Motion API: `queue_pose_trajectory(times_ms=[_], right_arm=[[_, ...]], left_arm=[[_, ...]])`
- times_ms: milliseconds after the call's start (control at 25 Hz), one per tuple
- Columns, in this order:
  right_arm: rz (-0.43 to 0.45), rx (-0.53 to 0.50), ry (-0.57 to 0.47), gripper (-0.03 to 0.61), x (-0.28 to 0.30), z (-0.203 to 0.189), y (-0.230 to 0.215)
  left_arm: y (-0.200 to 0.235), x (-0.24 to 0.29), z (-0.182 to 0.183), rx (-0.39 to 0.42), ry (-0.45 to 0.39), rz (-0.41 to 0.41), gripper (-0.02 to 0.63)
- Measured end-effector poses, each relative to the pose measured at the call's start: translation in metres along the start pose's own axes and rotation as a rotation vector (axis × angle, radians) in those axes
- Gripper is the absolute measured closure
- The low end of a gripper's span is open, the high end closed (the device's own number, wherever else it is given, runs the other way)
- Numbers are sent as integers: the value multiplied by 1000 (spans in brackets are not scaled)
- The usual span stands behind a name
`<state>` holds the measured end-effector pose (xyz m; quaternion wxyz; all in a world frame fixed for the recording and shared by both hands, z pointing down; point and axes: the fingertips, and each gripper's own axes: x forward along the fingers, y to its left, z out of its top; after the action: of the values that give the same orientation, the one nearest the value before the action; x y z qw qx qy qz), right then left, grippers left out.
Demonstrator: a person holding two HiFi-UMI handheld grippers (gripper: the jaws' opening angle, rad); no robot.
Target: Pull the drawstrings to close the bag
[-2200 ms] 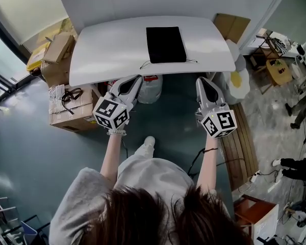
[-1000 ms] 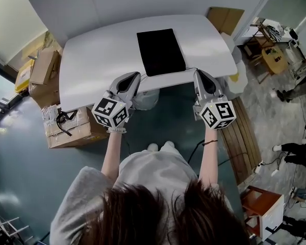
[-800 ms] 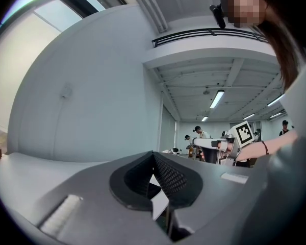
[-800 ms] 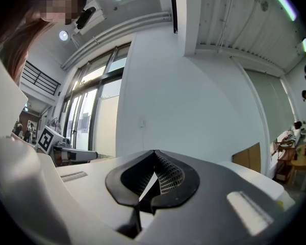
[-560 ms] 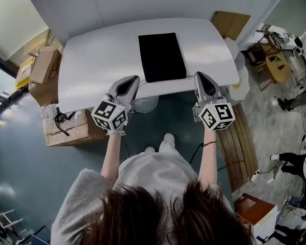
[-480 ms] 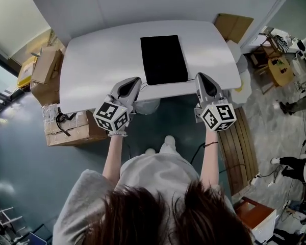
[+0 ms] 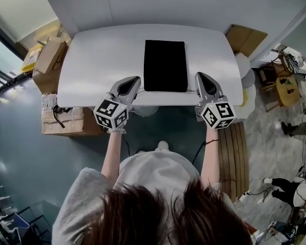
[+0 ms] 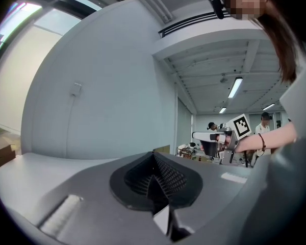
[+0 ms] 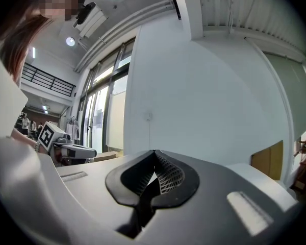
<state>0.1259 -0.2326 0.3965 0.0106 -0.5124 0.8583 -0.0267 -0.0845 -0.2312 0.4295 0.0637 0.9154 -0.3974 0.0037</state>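
A flat black drawstring bag lies in the middle of the white table, its near end toward me. Thin cords show faintly at that end, by the bag's near right corner. My left gripper hovers over the table's near edge, just left of the bag's near corner, shut and holding nothing. My right gripper sits just right of the other corner, also shut and holding nothing. In the left gripper view the jaws meet in front of a pale wall. The right gripper view shows its jaws pressed together too.
Cardboard boxes stand on the floor left of the table, with another box nearer me. A flat carton leans at the right. A wooden bench runs along the right, and a white container sits under the table.
Both grippers have moved forward, farther over the table's near edge toward the bag's near corners. Both stayed shut. The head view has shifted with the person's step forward.
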Motion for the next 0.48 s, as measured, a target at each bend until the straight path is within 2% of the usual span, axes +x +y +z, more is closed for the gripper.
queue_pose_trajectory(times_ms=[480], right_arm=[[132, -8, 126, 569, 18, -40, -32]], left_arm=[[18, 12, -28, 0, 62, 190, 627]])
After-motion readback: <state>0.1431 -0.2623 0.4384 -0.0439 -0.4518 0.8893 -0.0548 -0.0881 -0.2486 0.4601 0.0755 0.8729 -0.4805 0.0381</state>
